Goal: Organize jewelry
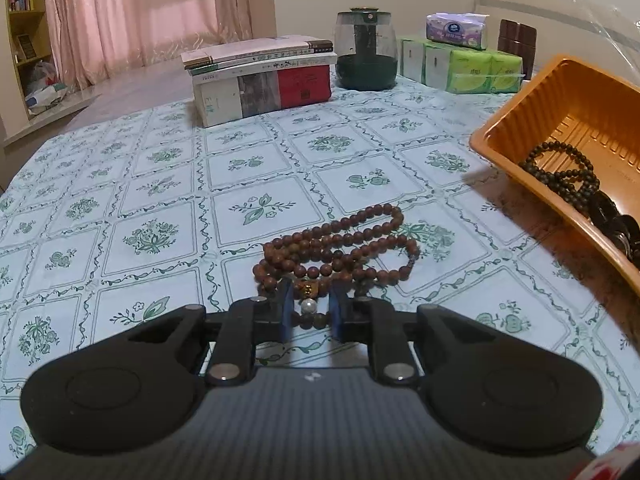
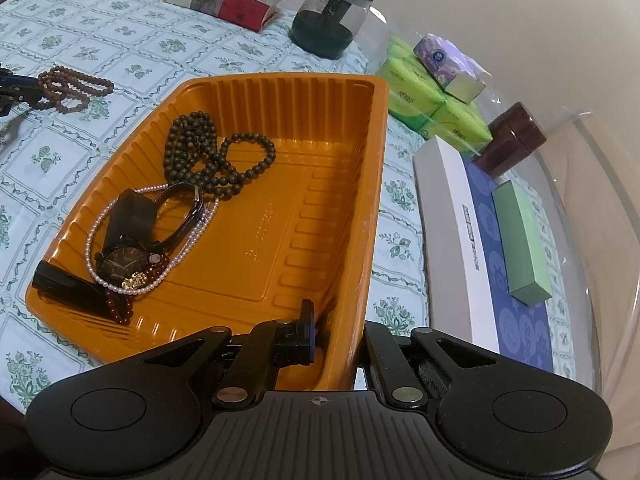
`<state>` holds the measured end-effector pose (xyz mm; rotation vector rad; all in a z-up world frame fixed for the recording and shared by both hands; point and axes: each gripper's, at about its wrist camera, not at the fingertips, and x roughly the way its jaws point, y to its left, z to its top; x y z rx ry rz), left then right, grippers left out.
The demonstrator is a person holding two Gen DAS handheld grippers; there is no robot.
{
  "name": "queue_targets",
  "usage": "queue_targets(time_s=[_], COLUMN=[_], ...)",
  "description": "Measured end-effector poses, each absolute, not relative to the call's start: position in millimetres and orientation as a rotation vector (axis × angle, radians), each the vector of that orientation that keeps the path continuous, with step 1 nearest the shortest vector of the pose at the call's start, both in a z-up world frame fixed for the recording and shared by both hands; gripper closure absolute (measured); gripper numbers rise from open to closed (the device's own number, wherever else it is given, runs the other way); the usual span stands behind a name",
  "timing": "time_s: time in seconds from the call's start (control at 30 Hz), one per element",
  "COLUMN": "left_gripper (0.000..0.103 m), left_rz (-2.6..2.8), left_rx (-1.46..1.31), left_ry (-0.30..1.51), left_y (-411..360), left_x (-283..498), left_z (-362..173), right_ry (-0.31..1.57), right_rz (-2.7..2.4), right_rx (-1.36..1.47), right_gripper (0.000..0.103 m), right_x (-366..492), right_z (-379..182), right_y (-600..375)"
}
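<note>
Pink curtains (image 1: pixel 140 12) hang behind a bench (image 1: pixel 160 184) under a green-flowered cloth. Two grippers are at work. One brown bead string (image 1: pixel 340 248) lies in loops on the cloth; the left gripper (image 1: pixel 310 310) has its blue pads either side of the string's near end, a white bead and a gold charm in the gap, not visibly pinched. The right gripper (image 2: pixel 340 340) is clamped on the near wall of one orange tray (image 2: pixel 376 184), one finger inside, the other outside. In the tray lie one dark bead string (image 2: pixel 216 156), one pearl strand (image 2: pixel 160 272), one watch (image 2: pixel 120 266) and one red bead bracelet (image 2: pixel 120 306). Farther back stand one stack of books (image 1: pixel 260 80), one green-based glass jar (image 1: pixel 366 56), tissue packs (image 1: pixel 460 62) and one brown tin (image 1: pixel 516 46). Nothing lies between the brown string and the tray
</note>
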<state>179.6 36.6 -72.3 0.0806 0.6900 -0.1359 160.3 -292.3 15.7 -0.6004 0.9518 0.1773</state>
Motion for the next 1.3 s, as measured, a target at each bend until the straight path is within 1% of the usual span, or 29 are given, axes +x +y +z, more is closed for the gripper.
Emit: queue_targets(time_s=[0.07,0.3,0.57,0.87,1.07,1.3], left_gripper=[0.087,0.094,0.094,0.094,0.094,0.094], left_rz=[-0.138,-0.143,-0.131,-0.147,-0.227,-0.413], left_rx=[0.076,0.125,0.143,0.113,0.077,0.076], left_ry=[0.702,0.738,0.703,0.639,0.613,0.582], left_y=[37.7,32.4,30.9,20.6,-4.7,-69.6], left_x=[182.4,183.6,173.0,154.9,143.4,127.6], left_z=[-73.4,-74.7,-69.8,-44.7,-24.7,-8.4], right_ry=[0.952,0.951,0.951,0.951,0.951,0.951], right_rz=[0.178,0.178,0.178,0.178,0.179,0.18], right_rx=[-0.6,-0.6,-0.599,-0.598,-0.598,-0.598], right_gripper=[0.098,0.098,0.098,0.098,0.098,0.098], right_x=[160.1,160.1,160.2,160.7,160.5,160.9], right_z=[15.5,15.6,15.4,15.1,15.0,14.8], right_y=[-292.4,-292.2,-292.4,-292.7,-292.6,-292.9])
